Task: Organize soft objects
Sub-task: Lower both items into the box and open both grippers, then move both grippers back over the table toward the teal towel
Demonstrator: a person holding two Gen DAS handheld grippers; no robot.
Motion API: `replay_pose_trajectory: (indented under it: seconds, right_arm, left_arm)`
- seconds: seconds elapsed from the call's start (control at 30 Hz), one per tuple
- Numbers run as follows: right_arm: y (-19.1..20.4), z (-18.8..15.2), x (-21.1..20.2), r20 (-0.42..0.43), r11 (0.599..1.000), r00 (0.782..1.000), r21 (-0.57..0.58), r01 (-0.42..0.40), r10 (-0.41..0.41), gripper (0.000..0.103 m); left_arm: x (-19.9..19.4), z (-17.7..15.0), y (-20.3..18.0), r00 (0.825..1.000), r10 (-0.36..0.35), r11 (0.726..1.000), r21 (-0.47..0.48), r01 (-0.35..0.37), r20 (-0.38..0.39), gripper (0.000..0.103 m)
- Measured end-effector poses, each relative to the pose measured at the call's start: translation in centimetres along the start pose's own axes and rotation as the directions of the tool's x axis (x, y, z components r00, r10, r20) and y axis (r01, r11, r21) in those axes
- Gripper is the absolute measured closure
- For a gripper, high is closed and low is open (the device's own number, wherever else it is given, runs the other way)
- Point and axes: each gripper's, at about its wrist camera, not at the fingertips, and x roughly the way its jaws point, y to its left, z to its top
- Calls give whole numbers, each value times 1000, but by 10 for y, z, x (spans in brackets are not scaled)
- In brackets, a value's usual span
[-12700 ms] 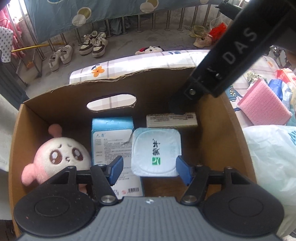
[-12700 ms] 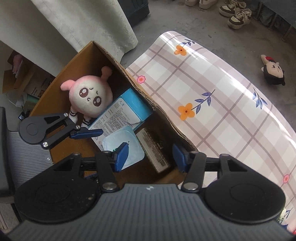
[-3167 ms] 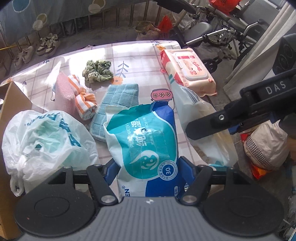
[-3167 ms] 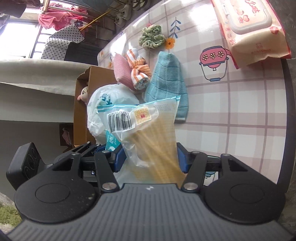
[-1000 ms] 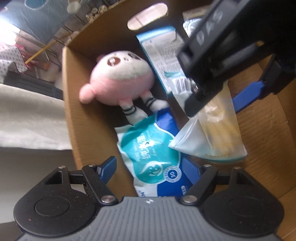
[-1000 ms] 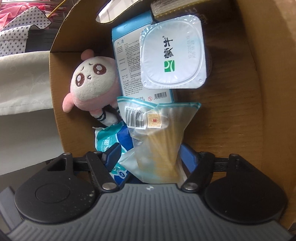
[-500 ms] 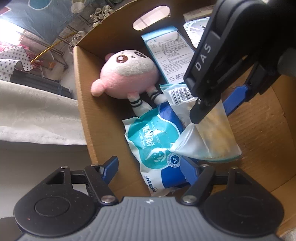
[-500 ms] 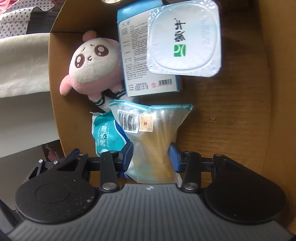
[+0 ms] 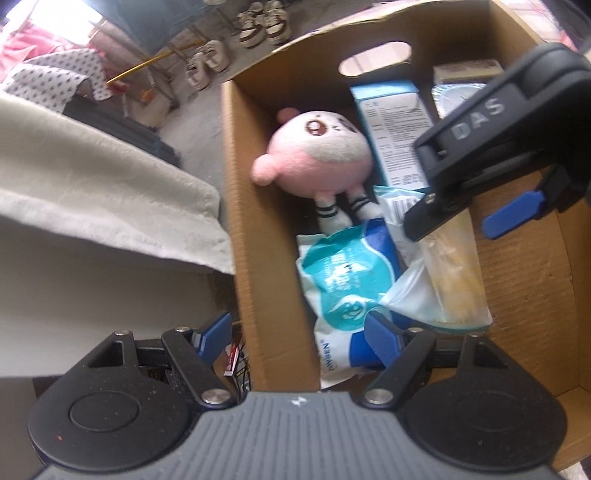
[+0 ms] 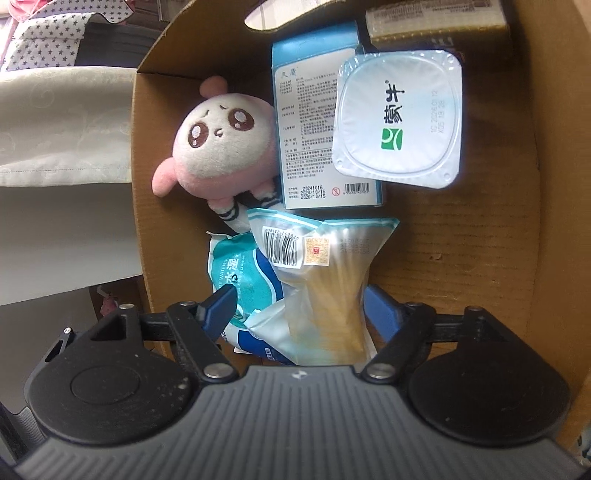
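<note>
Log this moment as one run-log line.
right gripper: jaws opening, clear bag between | left gripper: open | wipes pack in box

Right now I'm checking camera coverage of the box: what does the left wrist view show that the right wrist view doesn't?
Only the left wrist view shows the shoes on the floor and the right gripper from outside, its jaws opening over the clear bag.

Only the right wrist view shows the whole yogurt cup and the bag's barcode.

Both show the cardboard box, plush toy, wipes pack and blue carton.
</note>
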Motion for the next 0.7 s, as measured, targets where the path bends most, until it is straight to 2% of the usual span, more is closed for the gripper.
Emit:
replay_pose_trajectory:
  seconds: [0.13, 0.23, 0.33, 0.43, 0.5, 0.63, 0.7]
  right_arm:
    - [1, -4, -13, 25, 1000, 1000, 5, -19, 19, 26]
    - [7, -8, -29, 48, 999, 997, 3, -55, 54, 26]
    - [12, -12, -51, 79, 993, 989, -8, -122, 122, 24]
    - [19, -15, -76, 117, 979, 973, -56, -195, 200, 14]
    - [22, -17, -93, 140, 968, 960, -97, -230, 242, 1]
    - [17, -22, -128, 159, 955, 945, -132, -267, 286, 1]
    - [11, -26, -143, 166, 953, 943, -141, -267, 289, 1]
  left_arm:
    - [-11, -2, 9, 1000, 25, 999, -41, -26, -14, 23]
    - [-26, -3, 20, 1000, 4, 994, -111, -4, -4, 23]
    - [-45, -3, 30, 997, -61, 977, -202, 68, 38, 23]
    - [-63, -1, 32, 986, -135, 945, -287, 158, 100, 21]
    - [-73, -1, 29, 973, -178, 922, -322, 216, 143, 21]
    - [-89, 1, 12, 947, -250, 876, -369, 310, 204, 16]
    - [-98, 3, 1, 937, -270, 863, -377, 338, 222, 16]
